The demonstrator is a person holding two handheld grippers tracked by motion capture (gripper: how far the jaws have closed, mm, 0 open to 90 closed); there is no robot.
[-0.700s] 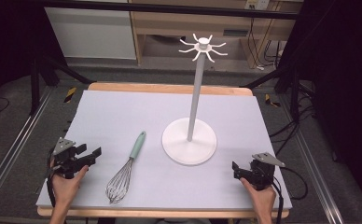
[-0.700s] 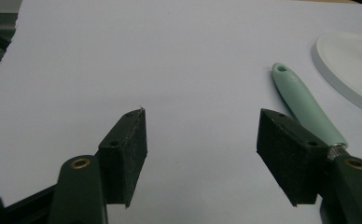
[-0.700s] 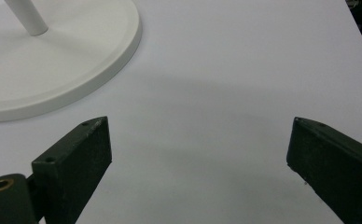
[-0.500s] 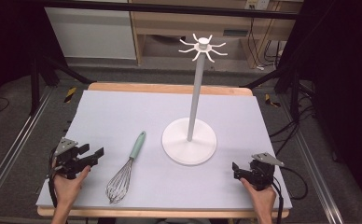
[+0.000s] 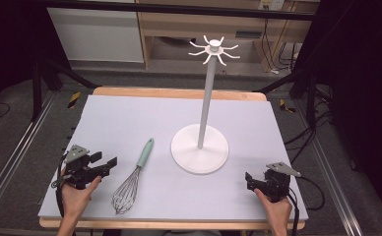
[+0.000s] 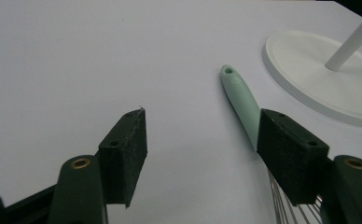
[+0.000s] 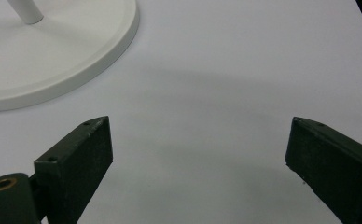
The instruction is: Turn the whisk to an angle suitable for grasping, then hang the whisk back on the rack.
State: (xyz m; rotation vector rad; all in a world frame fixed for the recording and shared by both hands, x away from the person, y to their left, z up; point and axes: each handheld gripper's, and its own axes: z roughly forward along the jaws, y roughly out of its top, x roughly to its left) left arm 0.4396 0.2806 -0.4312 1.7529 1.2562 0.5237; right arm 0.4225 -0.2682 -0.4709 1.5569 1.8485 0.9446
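Black foam-padded jaws of the left gripper (image 5: 106, 164) stand wide apart, nothing between the pads; it sits low over the surface (image 5: 130, 118) at about 8 o'clock of the layout. Just off its right jaw, toward 3 o'clock, lies the whisk (image 5: 132, 179), flat on the surface. Its mint-green handle (image 6: 242, 100) points away toward 1 o'clock, and the wire head lies nearest the person. In the left gripper view the handle runs up past the right jaw, not between the pads, so no grasp yet. Judgement: gripper is set open beside the whisk as the approach to a pick at the handle.

Right gripper (image 5: 250, 180) rests at 4 o'clock, jaws likewise wide and empty, well apart from the whisk. Probably parked there to leave the middle free.

White hanging stand (image 5: 200, 147), round base at centre, upright pole, hooks at top. The handle's end hole suggests the whisk is meant for a hook.
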